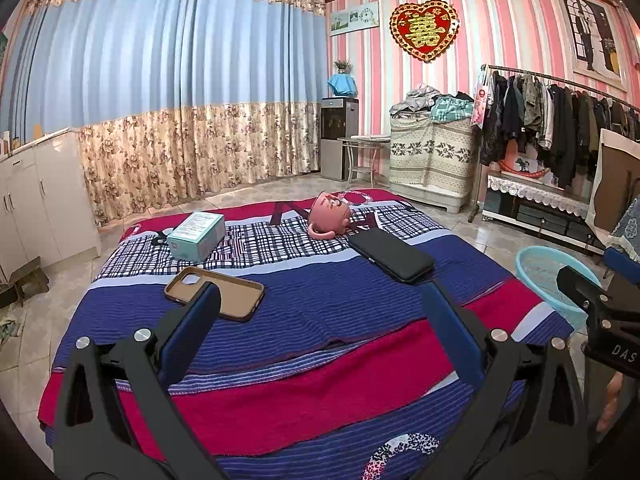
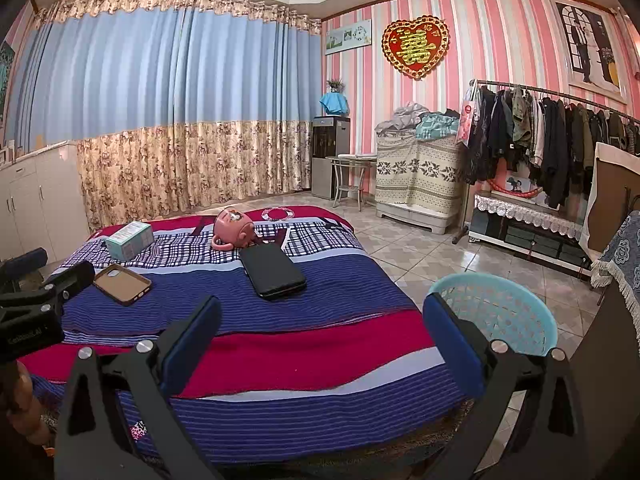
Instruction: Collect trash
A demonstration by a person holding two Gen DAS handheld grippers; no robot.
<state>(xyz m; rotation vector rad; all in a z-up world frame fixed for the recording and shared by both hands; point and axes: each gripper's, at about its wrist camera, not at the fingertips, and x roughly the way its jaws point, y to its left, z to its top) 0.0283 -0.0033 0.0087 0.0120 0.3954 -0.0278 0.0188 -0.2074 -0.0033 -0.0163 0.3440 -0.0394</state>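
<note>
Hovering over the bed [image 1: 320,392] — left gripper [image 1: 320,320] and right gripper [image 2: 320,332], jaws spread, empty; basket [image 2: 516,320] beside its right edge.

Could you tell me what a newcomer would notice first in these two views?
Probably the red heart-shaped double-happiness ornament on the pink striped wall. Next, the striped blanket bearing a tipped pink mug, black phone, brown phone case and teal box, with a blue basket beside it.

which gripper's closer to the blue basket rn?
Right. The right gripper hangs right beside the blue basket, its right finger overlapping the rim in view. The left gripper sits farther left over the bedspread, near the brown phone case.
</note>
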